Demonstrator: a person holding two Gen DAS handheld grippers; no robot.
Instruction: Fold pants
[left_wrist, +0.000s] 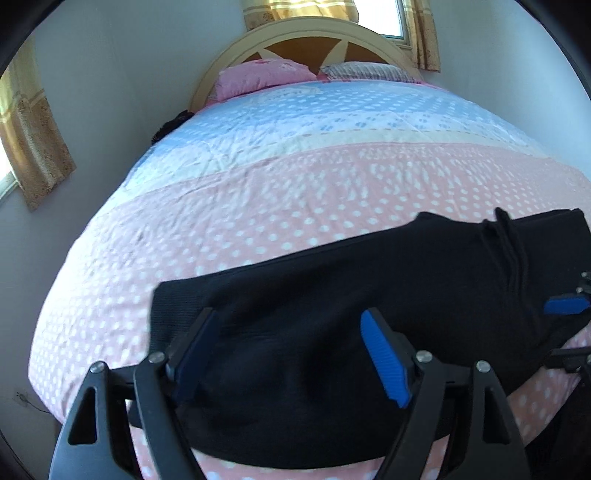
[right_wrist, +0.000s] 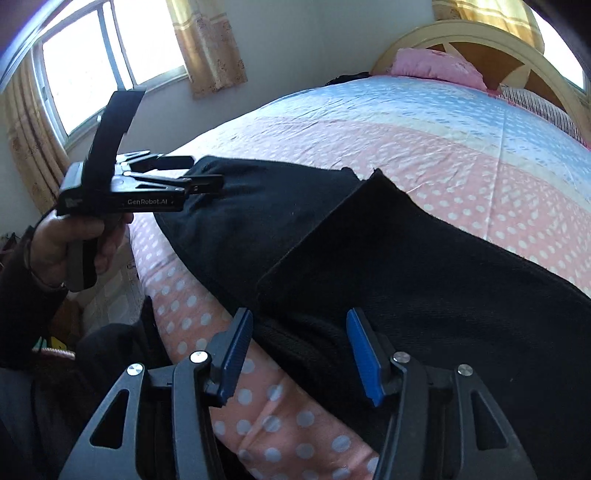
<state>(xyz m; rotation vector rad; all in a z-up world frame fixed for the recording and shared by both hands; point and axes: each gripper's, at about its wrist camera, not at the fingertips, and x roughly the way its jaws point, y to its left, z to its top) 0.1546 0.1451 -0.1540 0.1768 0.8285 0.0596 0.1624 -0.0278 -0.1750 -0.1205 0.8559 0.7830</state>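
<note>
Black pants (left_wrist: 332, 295) lie across the near edge of the bed, folded lengthwise. In the left wrist view my left gripper (left_wrist: 291, 321) is open, its fingers spread over the pants near their left end. In the right wrist view the pants (right_wrist: 424, 266) run from left to lower right, with one layer's corner lying on top. My right gripper (right_wrist: 299, 325) is open, its jaws straddling the near edge of the pants. The left gripper (right_wrist: 199, 173) shows there at the pants' far end, held by a hand. The right gripper's blue pad (left_wrist: 565, 305) shows at the right edge.
The bed has a pink and blue dotted quilt (left_wrist: 295, 166). Pillows (left_wrist: 266, 75) and a rounded headboard (left_wrist: 314, 33) are at the far end. Walls, windows and yellow curtains (right_wrist: 210, 44) surround the bed. The person's dark-clothed legs are below the bed edge.
</note>
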